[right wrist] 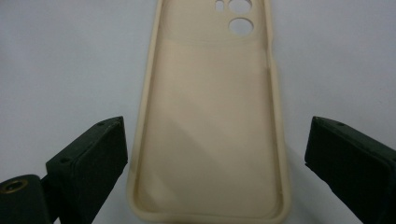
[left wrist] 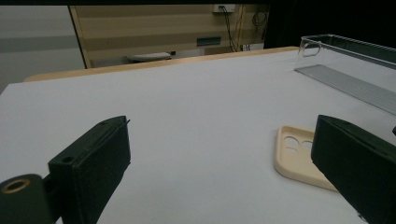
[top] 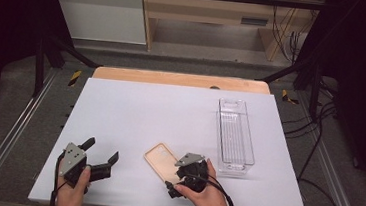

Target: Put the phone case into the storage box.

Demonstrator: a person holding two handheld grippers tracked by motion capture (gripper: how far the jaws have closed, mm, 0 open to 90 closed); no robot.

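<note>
The right gripper (right wrist: 215, 163) has its jaws spread wide, one on each side of the single beige phone case (right wrist: 210, 130), touching neither edge. The case lies flat, hollow side up, camera holes toward twelve o'clock in the right gripper view. The left gripper (top: 100, 157), jaws equally wide and holding nothing, sits at nine o'clock of the case, well apart. One clear plastic bin (top: 236, 135) stands at two o'clock of the case on the white table (top: 145, 114).
</note>
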